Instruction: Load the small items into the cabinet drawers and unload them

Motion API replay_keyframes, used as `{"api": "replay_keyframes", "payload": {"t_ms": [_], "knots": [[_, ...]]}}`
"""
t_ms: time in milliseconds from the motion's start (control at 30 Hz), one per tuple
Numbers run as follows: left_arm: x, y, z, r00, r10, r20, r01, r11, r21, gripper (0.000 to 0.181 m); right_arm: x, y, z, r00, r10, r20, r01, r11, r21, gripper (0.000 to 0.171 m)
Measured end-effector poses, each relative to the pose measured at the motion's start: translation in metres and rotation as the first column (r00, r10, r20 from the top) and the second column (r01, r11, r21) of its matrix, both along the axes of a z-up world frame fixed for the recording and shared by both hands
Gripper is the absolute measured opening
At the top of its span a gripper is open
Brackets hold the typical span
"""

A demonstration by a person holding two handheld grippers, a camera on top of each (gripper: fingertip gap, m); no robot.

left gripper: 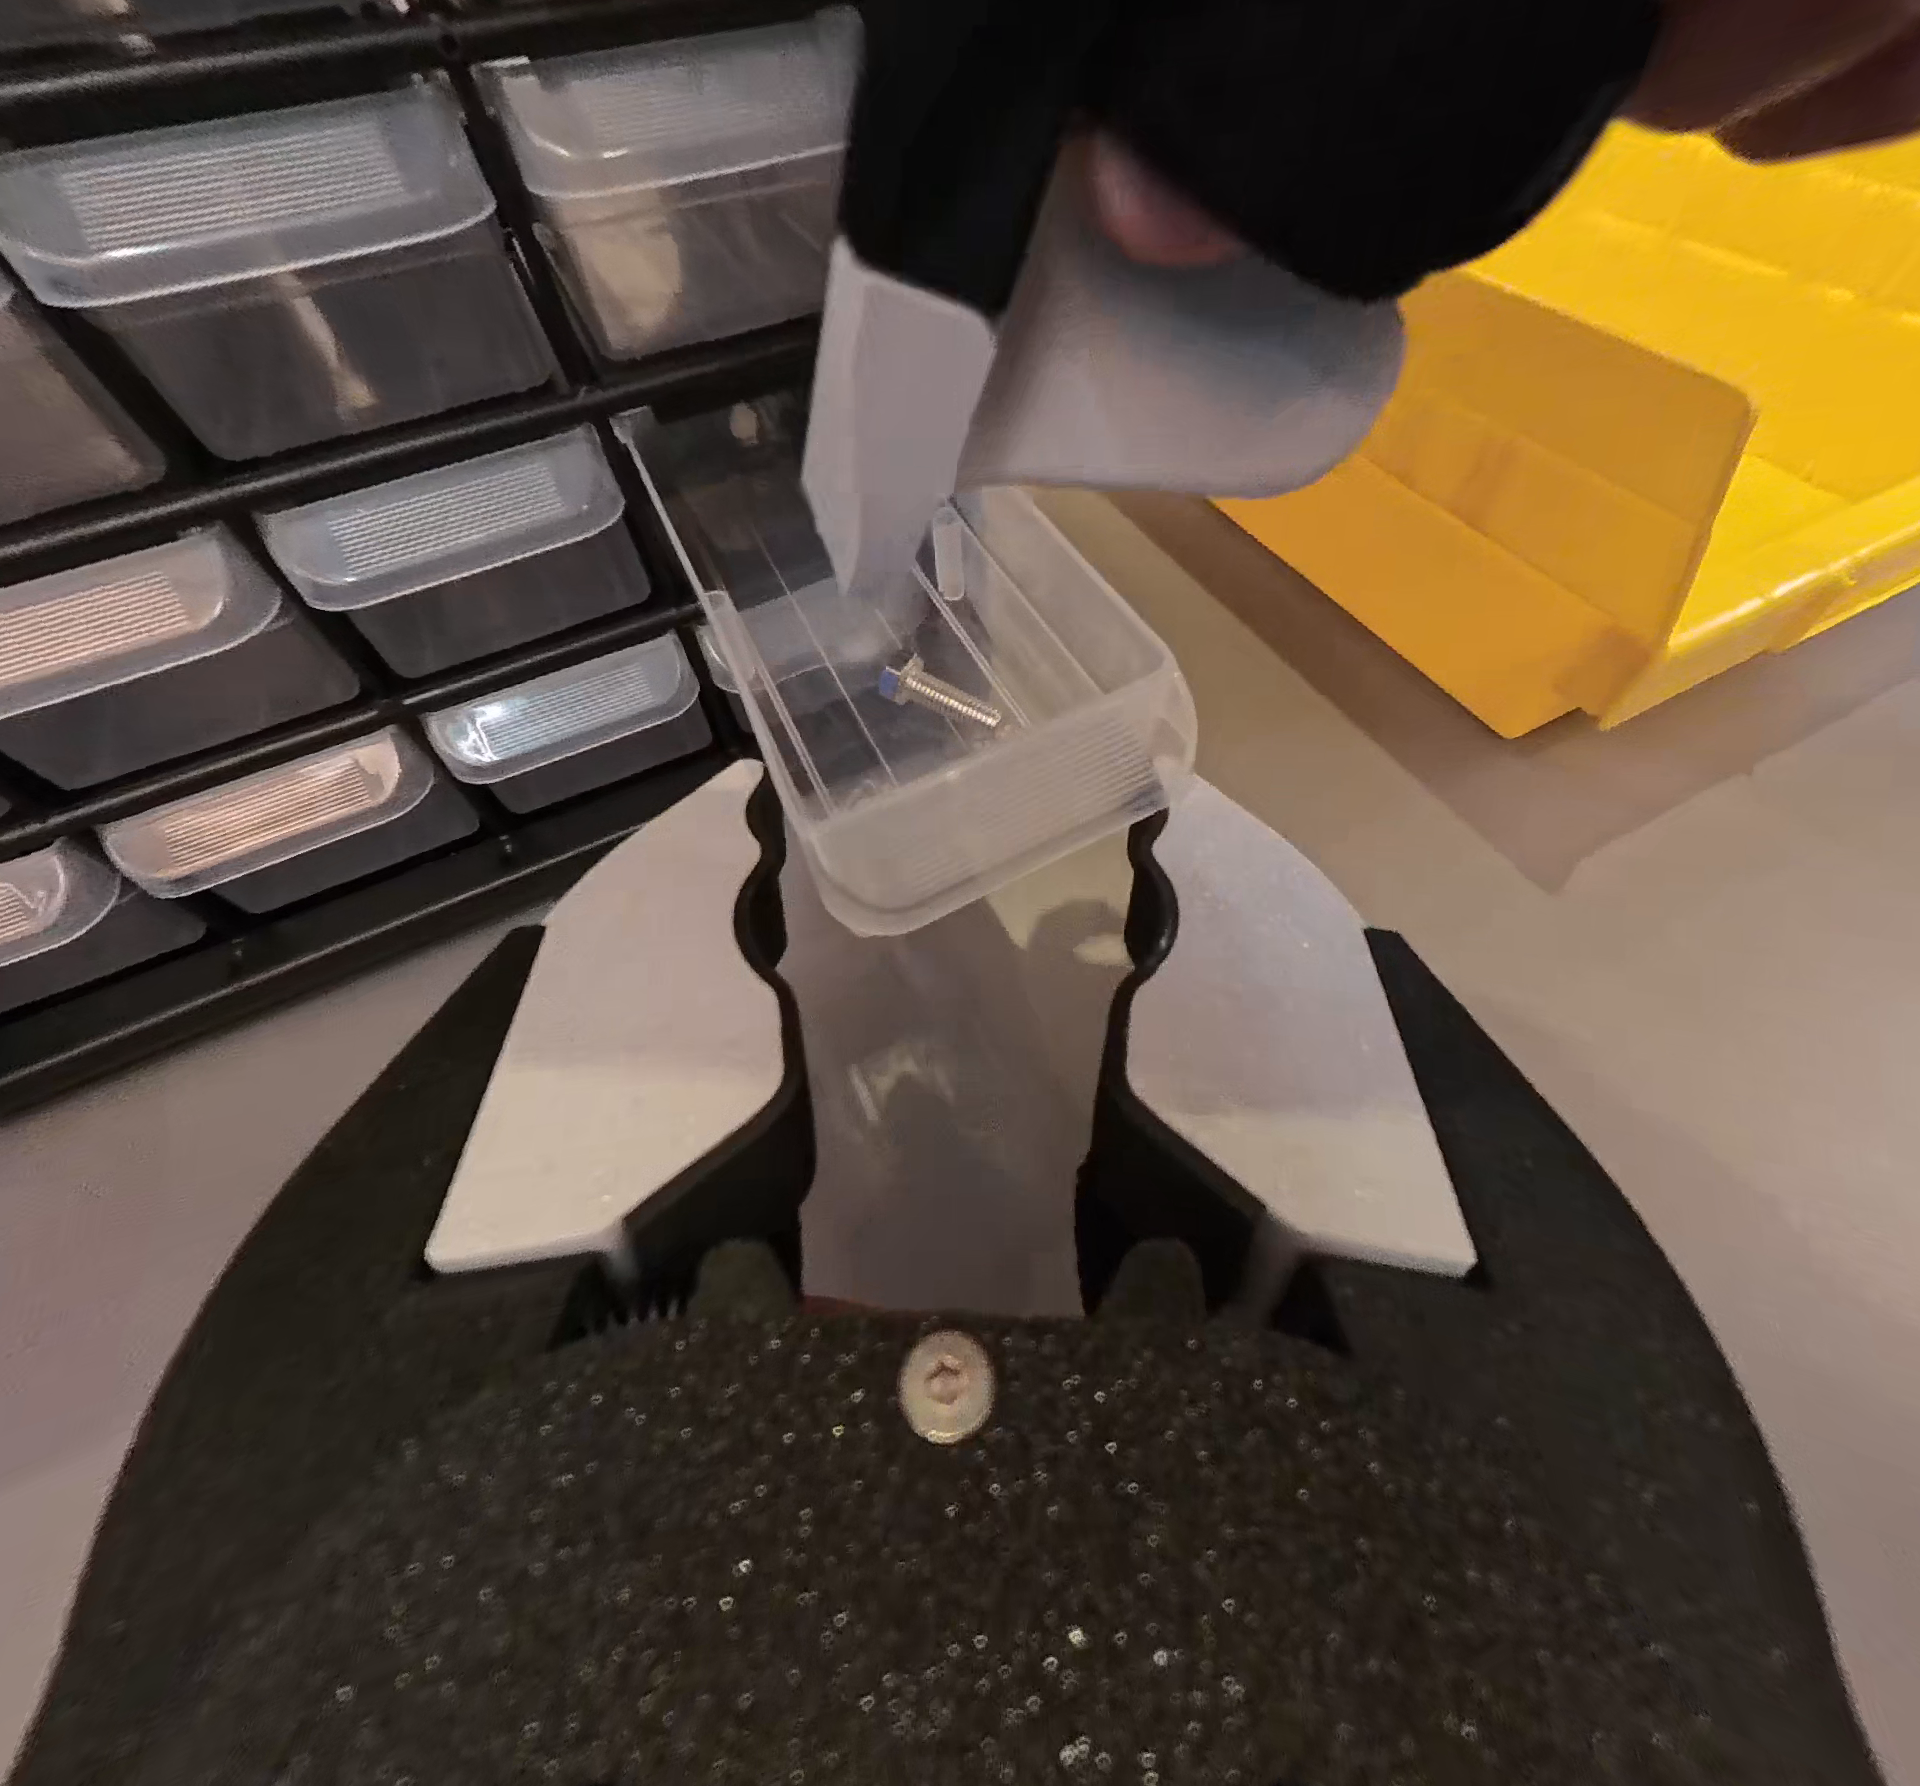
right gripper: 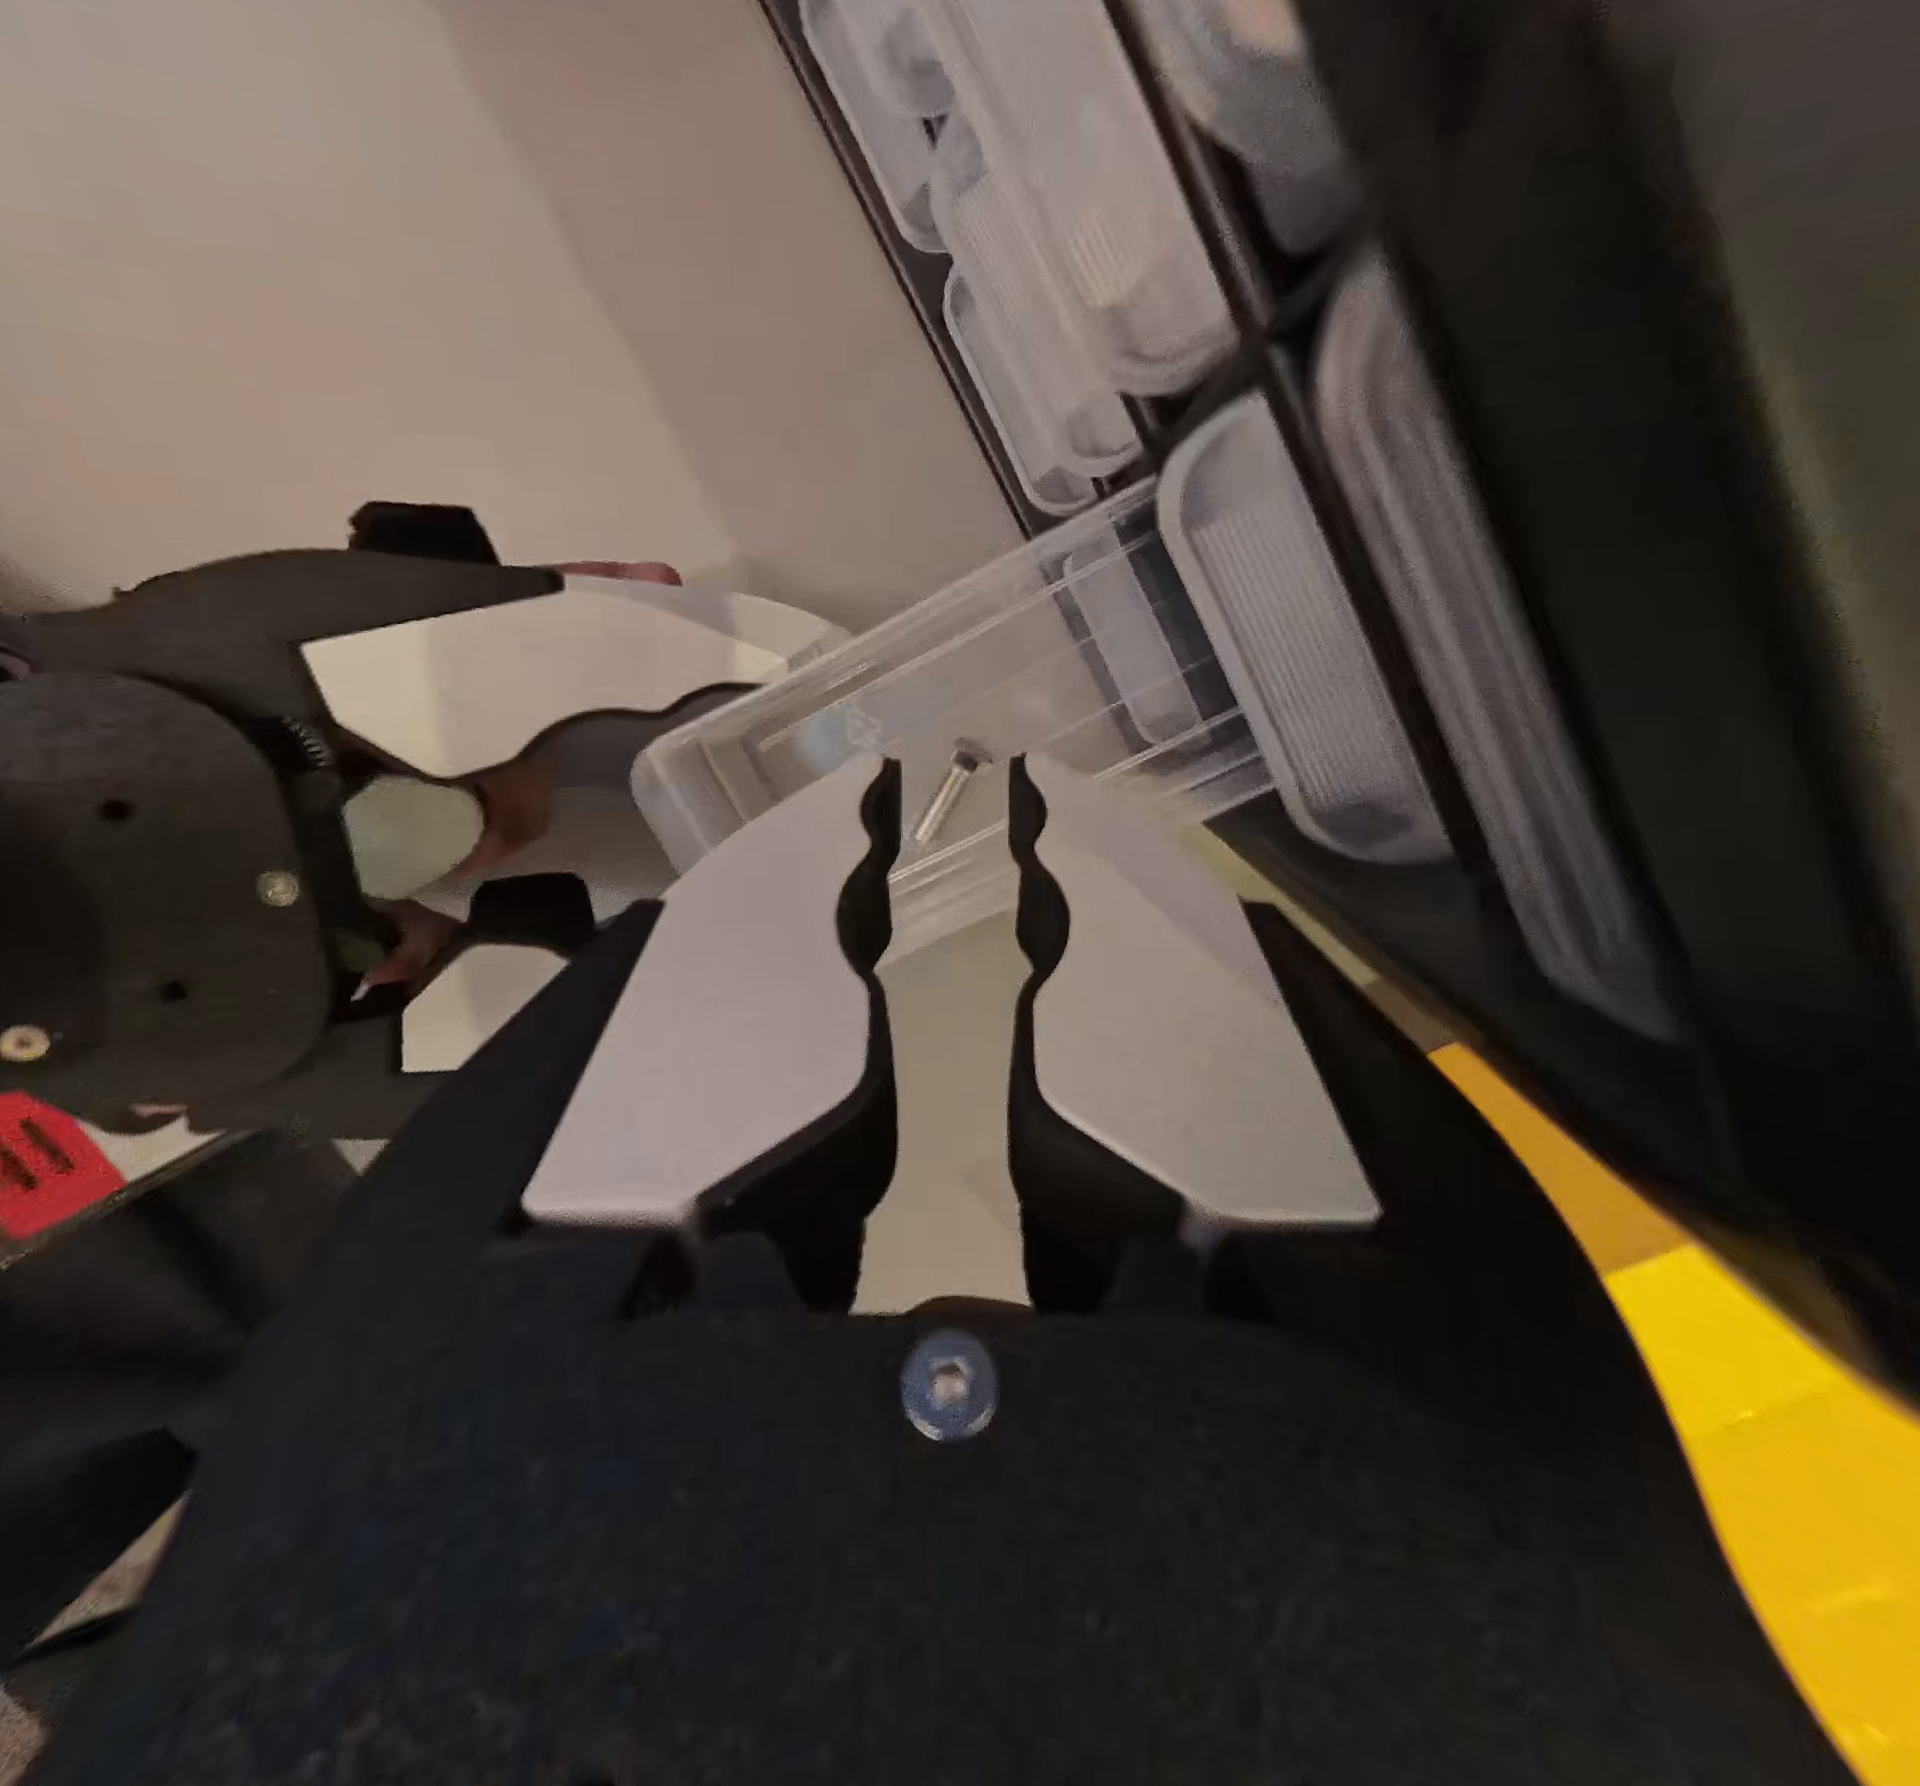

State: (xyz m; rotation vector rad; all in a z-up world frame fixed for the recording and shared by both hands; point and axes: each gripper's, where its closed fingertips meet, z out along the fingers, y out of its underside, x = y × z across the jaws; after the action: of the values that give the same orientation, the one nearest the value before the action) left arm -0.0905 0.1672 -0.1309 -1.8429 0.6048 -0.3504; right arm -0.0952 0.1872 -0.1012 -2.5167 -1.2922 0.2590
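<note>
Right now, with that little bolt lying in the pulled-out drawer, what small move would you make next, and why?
Probably lower the right gripper a little and close on the bolt. Its fingers are open just above the bolt, which lies loose in the clear drawer, while the left gripper waits open at the drawer's front.

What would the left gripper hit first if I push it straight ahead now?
Likely the front lip of the pulled-out clear drawer, just beyond the open left gripper; depth is unclear. A screw lies inside.

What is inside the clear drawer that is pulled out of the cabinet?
One small silver bolt lies on the floor of the pulled-out drawer. The right gripper reaches in above it and hides part of the drawer's back.
</note>
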Motion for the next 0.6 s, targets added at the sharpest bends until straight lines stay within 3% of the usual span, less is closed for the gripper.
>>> {"api": "replay_keyframes", "payload": {"t_ms": [100, 300, 500, 600], "knots": [[0.000, -0.001, 0.000, 1.000, 0.000, -0.007, 0.000, 1.000, 0.004, 0.063, -0.004, -0.004, -0.009, 0.998, 0.017, 0.062, -0.013, 0.998, -0.068, 0.021], [0.000, -0.003, 0.000, 1.000, 0.001, -0.015, 0.000, 1.000, 0.005, 0.063, -0.004, 0.003, -0.021, 0.984, 0.026, 0.174, -0.016, 0.998, -0.058, 0.020], [0.000, -0.004, 0.000, 1.000, 0.004, -0.019, -0.004, 1.000, 0.003, 0.063, -0.007, -0.002, -0.018, 0.974, 0.048, 0.224, -0.031, 0.997, -0.077, 0.019], [-0.001, -0.005, 0.000, 1.000, 0.004, -0.027, -0.004, 1.000, 0.006, 0.063, -0.011, -0.006, -0.017, 0.972, 0.114, 0.206, -0.103, 0.993, -0.064, 0.019]]}}
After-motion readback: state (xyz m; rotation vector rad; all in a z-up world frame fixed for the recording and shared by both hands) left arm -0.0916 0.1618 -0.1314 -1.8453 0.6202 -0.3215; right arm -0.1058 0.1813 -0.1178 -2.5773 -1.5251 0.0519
